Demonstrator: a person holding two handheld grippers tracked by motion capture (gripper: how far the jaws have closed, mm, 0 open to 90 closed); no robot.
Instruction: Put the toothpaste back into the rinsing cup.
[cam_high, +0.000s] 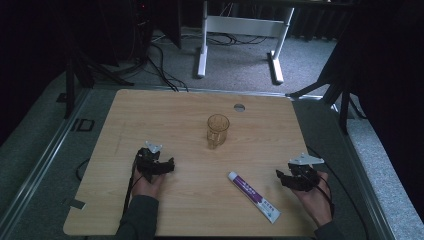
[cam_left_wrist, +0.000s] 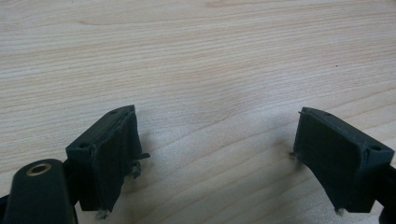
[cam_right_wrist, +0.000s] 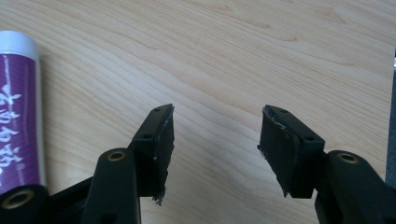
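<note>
While both your grippers rest parted and empty on the table (cam_high: 165, 107), the toothpaste tube (cam_high: 254, 196) lies flat just beside your right gripper (cam_high: 283, 176); likely meant for the amber cup (cam_high: 218, 130), so grip it mid-body.

Two black handheld grippers, the left gripper (cam_high: 159, 165) and the right gripper (cam_high: 290, 179), each topped by a grey three-cornered plate and trailing a thin black cable. Each carries two blocky black jaws with dark, frayed pads, small screw holes along their edges and brass-ringed holes at the arm joints. A dark grey sleeve (cam_high: 137, 220) covers the person's left forearm.
</note>
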